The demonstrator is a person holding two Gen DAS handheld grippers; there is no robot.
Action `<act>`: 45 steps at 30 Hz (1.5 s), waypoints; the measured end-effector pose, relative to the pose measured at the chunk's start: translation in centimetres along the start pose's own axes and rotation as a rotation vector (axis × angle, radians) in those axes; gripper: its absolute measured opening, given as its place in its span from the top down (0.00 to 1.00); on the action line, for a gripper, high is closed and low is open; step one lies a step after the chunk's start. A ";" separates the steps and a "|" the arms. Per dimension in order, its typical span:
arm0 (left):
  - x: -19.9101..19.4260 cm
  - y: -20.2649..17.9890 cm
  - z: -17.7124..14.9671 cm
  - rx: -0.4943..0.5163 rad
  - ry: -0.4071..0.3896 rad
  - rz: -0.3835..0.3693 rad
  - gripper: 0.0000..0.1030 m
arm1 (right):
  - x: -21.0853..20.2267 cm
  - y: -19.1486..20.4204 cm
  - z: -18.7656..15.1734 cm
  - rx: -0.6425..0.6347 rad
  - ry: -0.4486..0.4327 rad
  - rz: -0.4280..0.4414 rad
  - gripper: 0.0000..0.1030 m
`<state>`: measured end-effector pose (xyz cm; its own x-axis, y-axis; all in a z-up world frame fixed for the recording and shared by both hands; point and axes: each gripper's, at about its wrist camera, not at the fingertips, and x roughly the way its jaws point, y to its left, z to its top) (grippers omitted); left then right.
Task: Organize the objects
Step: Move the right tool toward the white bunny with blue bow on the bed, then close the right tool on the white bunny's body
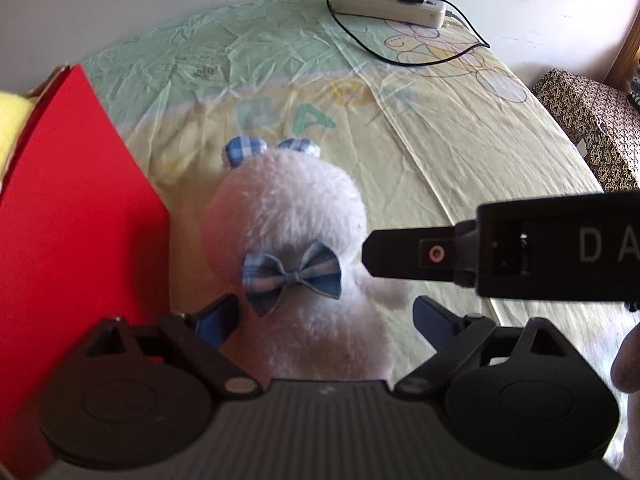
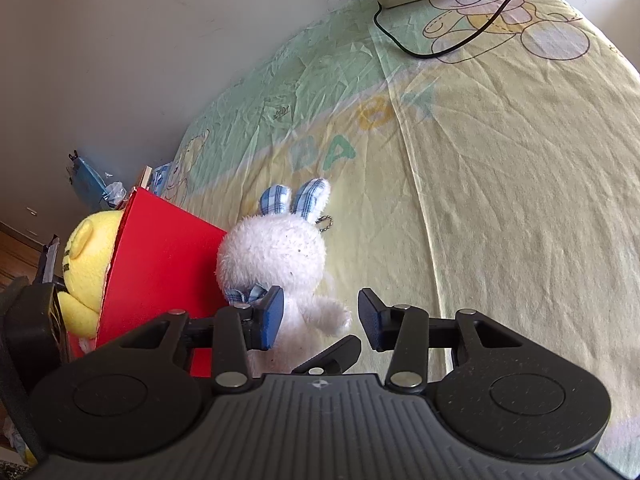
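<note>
The white plush rabbit (image 1: 288, 236) lies on the bed (image 1: 460, 152) between the spread jaws of the left gripper (image 1: 324, 320), placed for a body grasp, not yet pinched. It is fluffy, with blue checked ears and bow. The right gripper (image 2: 320, 320), jaws apart, flanks its arm. A red box (image 1: 80, 208) stands just left.
</note>
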<state>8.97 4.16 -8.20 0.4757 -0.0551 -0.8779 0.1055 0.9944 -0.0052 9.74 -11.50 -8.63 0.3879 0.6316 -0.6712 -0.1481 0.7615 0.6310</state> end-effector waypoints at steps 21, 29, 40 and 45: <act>1.1 -0.1 0.8 0.031 -0.013 0.021 0.09 | 3.3 -0.3 0.7 0.033 0.056 0.132 0.66; 0.9 0.3 0.8 0.021 -0.019 0.016 0.17 | 3.2 -0.3 0.7 0.046 0.049 0.198 0.65; 1.0 0.7 0.7 0.013 -0.031 0.006 0.21 | 3.7 -0.3 1.0 0.048 0.027 0.229 0.64; 1.0 0.7 0.8 0.013 -0.034 -0.002 0.21 | 3.6 -0.7 1.1 0.056 0.033 0.261 0.64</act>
<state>10.16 4.69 -8.69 0.5044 -0.0602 -0.8614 0.1180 0.9930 -0.0002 12.22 -9.92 -11.08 0.3135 0.8106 -0.4946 -0.1887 0.5637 0.8042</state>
